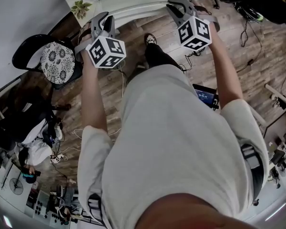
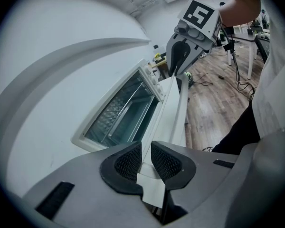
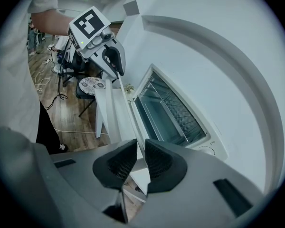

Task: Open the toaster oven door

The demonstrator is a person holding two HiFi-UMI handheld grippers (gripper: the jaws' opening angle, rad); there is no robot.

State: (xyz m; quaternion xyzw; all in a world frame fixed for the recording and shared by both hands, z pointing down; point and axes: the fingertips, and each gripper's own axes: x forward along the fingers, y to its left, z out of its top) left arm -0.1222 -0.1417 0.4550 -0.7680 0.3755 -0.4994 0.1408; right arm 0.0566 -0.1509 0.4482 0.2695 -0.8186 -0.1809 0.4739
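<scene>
The white toaster oven [image 2: 61, 103] stands with its door [image 2: 173, 109] swung partway down, so the glass-lined cavity and wire rack [image 2: 121, 113] show. My left gripper [image 2: 146, 161] is shut on the near end of the door's white top edge, which fills the gap between its pads. My right gripper [image 3: 140, 158] is shut on the other end of that edge. Each gripper appears in the other's view: the right gripper [image 2: 179, 65], the left gripper [image 3: 115, 65]. In the head view the left gripper [image 1: 104, 19] and right gripper [image 1: 178, 6] reach to the door [image 1: 143, 9].
A black chair with a patterned cushion [image 1: 57, 61] stands left of me on the wooden floor [image 1: 257, 56]. Cables [image 1: 245, 30] trail across the floor at the right, and a small device with a blue screen [image 1: 206, 97] lies near my right side. My shoe [image 1: 150, 39] is below the oven.
</scene>
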